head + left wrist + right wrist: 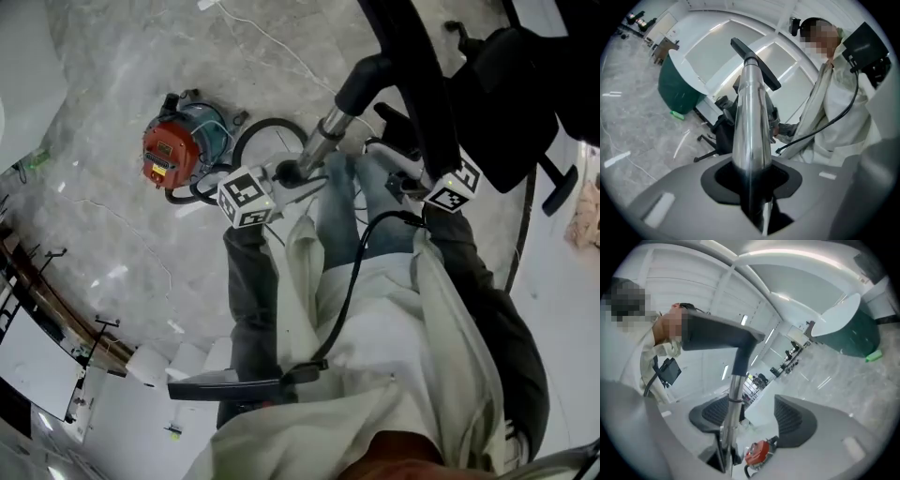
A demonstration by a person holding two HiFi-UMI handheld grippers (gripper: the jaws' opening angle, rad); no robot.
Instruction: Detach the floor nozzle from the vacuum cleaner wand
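The vacuum cleaner wand (pixel 750 136) is a bright chrome tube held clear of the floor, clamped between the left tongs (pixel 751 187). In the head view it slants from the middle toward one o'clock. The floor nozzle (pixel 754 63) is black, a flat narrow bar on a curved neck. It is seated on the wand's far end, with its ends toward ten and four o'clock in the left gripper view. The wand passes the nine o'clock pad of the spread right tongs (pixel 754 416); contact is unclear.
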